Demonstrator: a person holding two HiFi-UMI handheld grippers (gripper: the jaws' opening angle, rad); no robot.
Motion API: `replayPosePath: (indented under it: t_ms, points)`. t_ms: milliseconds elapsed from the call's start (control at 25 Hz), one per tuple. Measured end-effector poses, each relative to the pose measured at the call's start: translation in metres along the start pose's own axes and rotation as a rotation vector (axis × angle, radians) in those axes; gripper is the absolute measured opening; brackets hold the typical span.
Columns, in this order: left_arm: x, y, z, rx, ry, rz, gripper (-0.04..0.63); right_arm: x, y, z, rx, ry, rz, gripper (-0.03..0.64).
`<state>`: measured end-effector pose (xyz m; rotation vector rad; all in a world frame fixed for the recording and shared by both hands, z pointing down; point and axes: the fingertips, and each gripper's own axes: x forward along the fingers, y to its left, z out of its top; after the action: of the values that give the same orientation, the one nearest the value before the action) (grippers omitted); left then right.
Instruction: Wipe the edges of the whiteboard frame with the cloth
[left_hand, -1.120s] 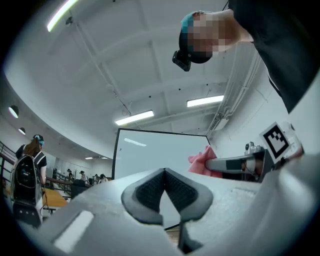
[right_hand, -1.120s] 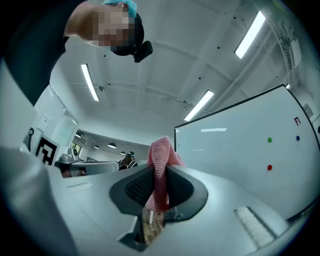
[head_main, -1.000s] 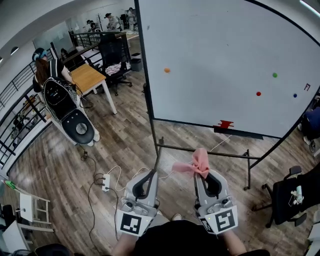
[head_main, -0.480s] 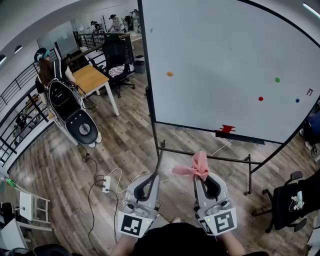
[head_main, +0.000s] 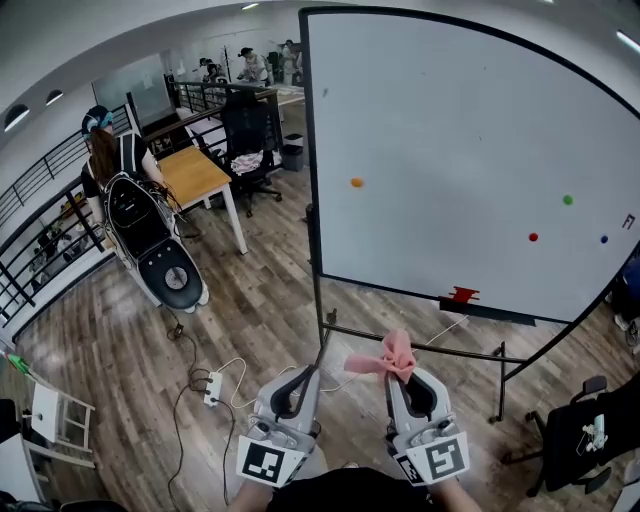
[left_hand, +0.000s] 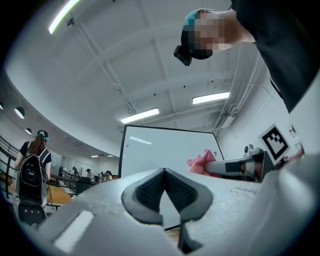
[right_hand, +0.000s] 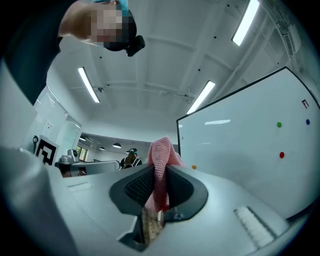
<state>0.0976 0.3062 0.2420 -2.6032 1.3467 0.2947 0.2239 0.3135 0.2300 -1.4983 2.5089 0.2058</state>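
Note:
A large whiteboard with a thin black frame stands on a wheeled stand ahead of me; it also shows in the left gripper view and the right gripper view. My right gripper is shut on a pink cloth, which sticks up between its jaws. My left gripper is shut with nothing in it. Both grippers are held low, well short of the board, pointing upward.
Coloured magnets and a red eraser on the tray sit on the board. A person with a backpack stands at left beside a wooden desk and office chair. A power strip and cables lie on the wood floor.
The view has tilted up, so the whiteboard's top edge now shows. Both grippers sit lower in the picture, still shut, the cloth still held.

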Motion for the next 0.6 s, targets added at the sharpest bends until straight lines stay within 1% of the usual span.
replayPosePath:
  t_ms: [80,320,600]
  points:
    - [0.008,0.01,-0.001,0.001,-0.021,-0.003,0.0,0.012,-0.004,-0.004,0.001,0.012,-0.005,0.051]
    - [0.046,0.042,-0.02,-0.013,0.013,-0.028,0.0,0.057,-0.027,-0.022,-0.007,0.036,-0.045,0.051]
    - [0.099,0.11,-0.032,-0.031,-0.004,-0.053,0.0,0.139,-0.041,-0.04,-0.036,0.056,-0.064,0.051]
